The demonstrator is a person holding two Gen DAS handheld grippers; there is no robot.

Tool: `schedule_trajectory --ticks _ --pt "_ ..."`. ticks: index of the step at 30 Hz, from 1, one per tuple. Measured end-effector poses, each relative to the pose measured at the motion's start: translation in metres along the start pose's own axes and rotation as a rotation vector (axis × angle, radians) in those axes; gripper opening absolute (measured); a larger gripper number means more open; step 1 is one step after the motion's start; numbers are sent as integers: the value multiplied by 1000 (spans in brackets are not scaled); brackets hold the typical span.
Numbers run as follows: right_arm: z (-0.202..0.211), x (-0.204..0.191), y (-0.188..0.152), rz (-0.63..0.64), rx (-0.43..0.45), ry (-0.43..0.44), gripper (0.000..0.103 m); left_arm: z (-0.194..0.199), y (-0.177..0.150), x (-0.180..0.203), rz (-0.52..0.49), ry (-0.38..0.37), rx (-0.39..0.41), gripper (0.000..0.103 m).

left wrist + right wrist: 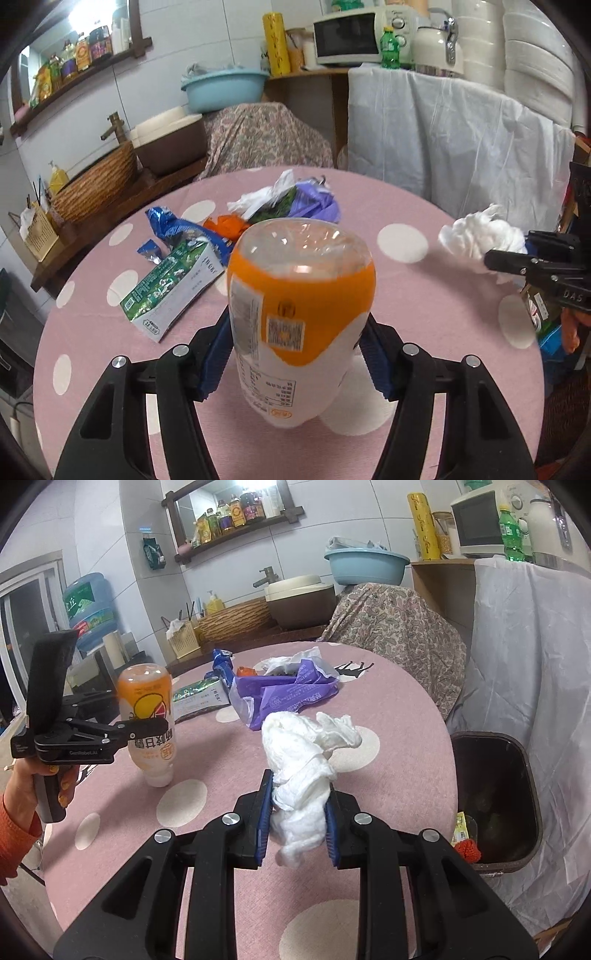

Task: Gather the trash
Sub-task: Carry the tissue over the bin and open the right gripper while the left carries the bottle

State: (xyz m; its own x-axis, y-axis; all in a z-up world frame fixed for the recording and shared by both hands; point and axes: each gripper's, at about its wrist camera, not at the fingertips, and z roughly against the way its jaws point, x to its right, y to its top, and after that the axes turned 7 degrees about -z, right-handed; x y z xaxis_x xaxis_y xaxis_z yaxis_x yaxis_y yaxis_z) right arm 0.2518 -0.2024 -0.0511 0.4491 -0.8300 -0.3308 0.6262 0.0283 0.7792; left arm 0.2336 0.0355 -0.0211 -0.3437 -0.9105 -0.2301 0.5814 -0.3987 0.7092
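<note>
The tissue wad [303, 764] sits pinched between the blue pads of the right gripper [297, 823], its loose upper folds spilling forward past the fingertips, above the pink dotted table [388, 709]. What the coming move turns on is the bin [517, 853]: it stands off the table's right edge, lower than the tabletop, its dark mouth open upward, just to the right of the right fingers. So the right hand is much the nearer one, and I judge it needs only a short swing rightward past the rim before letting go. The bottle [299, 314] is clamped between the left gripper's [295, 354] fingers, upside down, its clear base toward the camera's far side and its long axis running roughly upright across the pads; in the right view it seems to touch the table or hang just over it near the left edge, well apart from the bin. That hand would have to cross the whole table. Left behind on the far side lie a purple bag [288, 694], a green carton [173, 291] and a blue wrapper [177, 225].
</note>
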Motion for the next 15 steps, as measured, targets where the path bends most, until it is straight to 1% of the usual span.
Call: schedule_trajectory --ticks 2,5,7,15 --pt "5 1 -3 1 9 0 25 3 1 7 12 -15 26 62" --pt "13 5 -8 -5 21 -1 25 7 5 16 47 -62 52 61" --pt "19 10 -11 -16 27 -4 25 8 10 23 56 -79 68 61" --pt "48 38 -19 -57 70 -35 25 0 38 63 35 -159 106 61"
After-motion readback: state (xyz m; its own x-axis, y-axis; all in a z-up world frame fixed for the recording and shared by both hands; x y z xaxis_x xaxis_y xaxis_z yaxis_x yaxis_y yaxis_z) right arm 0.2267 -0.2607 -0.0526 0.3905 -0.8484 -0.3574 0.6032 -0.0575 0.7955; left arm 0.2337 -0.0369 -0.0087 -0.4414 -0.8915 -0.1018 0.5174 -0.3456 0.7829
